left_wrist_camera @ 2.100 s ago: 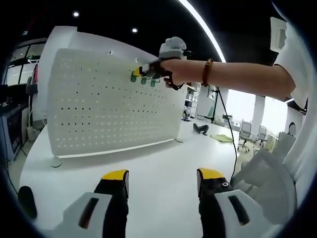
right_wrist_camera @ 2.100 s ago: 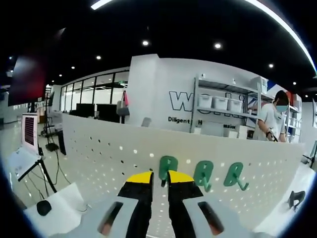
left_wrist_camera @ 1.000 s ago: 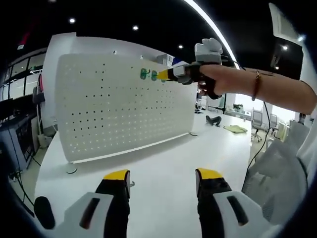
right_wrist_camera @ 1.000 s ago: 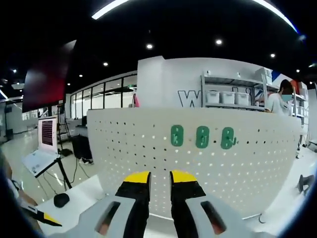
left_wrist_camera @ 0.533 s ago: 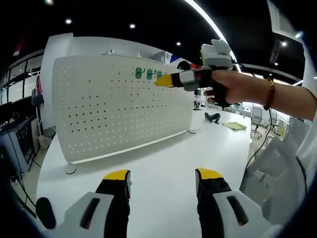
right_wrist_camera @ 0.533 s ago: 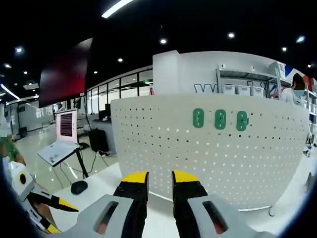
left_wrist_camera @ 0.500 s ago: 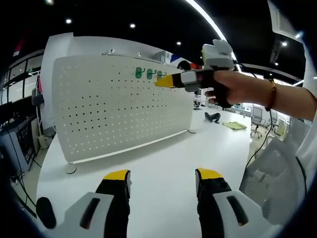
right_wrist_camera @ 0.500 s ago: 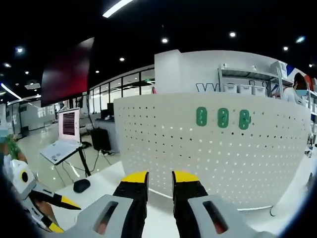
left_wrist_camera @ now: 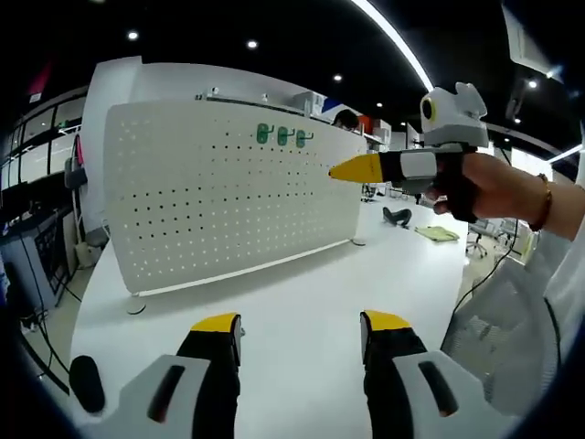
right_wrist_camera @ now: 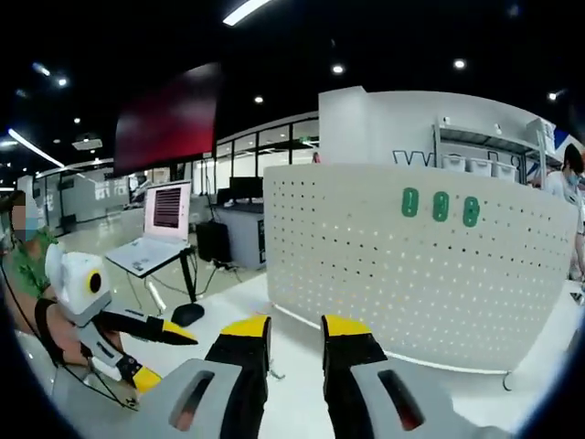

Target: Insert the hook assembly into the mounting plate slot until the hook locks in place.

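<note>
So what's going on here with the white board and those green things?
A person holds a tool in each hand over a white table. Three green hooks sit in a row near the top of the upright white pegboard. The right tool, seen in the left gripper view, hangs in the air off the board, holding nothing. The left tool is open and empty, low over the table.

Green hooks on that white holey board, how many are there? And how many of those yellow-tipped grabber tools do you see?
Green hooks on the pegboard: 3
Yellow-tipped grippers: 2, the left gripper and the right gripper
Pegboard: 1
Total: 6
</note>
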`<state>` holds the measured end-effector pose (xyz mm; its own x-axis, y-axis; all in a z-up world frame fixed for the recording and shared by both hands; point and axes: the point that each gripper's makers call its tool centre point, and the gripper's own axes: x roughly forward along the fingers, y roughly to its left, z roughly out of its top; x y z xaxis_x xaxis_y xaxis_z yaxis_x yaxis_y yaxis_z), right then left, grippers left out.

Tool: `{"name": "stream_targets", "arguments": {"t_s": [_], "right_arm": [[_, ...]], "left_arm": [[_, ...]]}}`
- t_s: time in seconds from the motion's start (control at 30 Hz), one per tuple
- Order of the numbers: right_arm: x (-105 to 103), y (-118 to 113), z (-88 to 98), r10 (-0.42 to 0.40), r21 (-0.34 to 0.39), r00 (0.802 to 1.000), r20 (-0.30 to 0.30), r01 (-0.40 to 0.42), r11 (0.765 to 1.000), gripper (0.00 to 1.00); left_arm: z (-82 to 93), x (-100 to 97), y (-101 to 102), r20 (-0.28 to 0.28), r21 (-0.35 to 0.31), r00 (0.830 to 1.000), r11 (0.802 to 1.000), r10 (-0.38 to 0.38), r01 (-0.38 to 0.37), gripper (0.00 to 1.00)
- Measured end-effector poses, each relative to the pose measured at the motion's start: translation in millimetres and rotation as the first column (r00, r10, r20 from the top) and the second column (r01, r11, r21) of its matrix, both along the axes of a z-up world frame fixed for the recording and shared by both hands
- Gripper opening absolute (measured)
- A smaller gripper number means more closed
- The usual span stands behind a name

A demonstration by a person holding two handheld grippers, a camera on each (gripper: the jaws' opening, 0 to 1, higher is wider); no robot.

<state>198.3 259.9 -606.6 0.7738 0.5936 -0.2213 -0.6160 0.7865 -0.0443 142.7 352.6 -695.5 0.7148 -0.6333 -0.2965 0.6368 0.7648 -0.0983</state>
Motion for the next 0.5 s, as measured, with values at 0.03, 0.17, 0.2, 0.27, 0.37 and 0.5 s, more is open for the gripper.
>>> {"name": "stream_targets", "arguments": {"t_s": [0.03, 0.17, 0.2, 0.27, 0.37, 0.5], "right_arm": [[-4, -2, -0.3, -0.007, 0.006, 1.000, -0.003, 0.007, 1.000, 0.22], [-11, -7, 0.8, -0.022, 0.045, 1.000, -0.003, 0.022, 0.999, 0.23], [-13, -8, 0.8, -0.024, 0.049, 1.000, 0.000, 0.024, 0.999, 0.23], [-13, -9, -0.8, -0.031, 0.057, 1.000, 0.002, 0.031, 0.998, 0.23], [-16, -10, -7.4, -0.037, 0.079, 0.999, -0.014, 0.038, 0.996, 0.23], [-23, -7, -13.8, -0.019, 0.084, 1.000, -0.020, 0.020, 0.996, 0.23]], "left_arm": [[-0.1, 0.3, 0, 0.001, 0.002, 1.000, 1.000, -0.001, 0.001, 0.54], [-4.6, 3.1, -1, -0.004, 0.025, 1.000, 1.000, -0.009, 0.009, 0.54], [-3.7, 3.1, 0, -0.003, 0.024, 1.000, 1.000, -0.005, 0.005, 0.54], [-2.5, 3.7, -1, -0.002, 0.011, 1.000, 1.000, 0.004, -0.004, 0.56], [-9.9, 2.7, 1, -0.014, 0.040, 1.000, 0.999, 0.009, -0.009, 0.55], [-11.1, 1.9, -1, -0.017, 0.036, 1.000, 0.999, 0.004, -0.004, 0.55]]}}
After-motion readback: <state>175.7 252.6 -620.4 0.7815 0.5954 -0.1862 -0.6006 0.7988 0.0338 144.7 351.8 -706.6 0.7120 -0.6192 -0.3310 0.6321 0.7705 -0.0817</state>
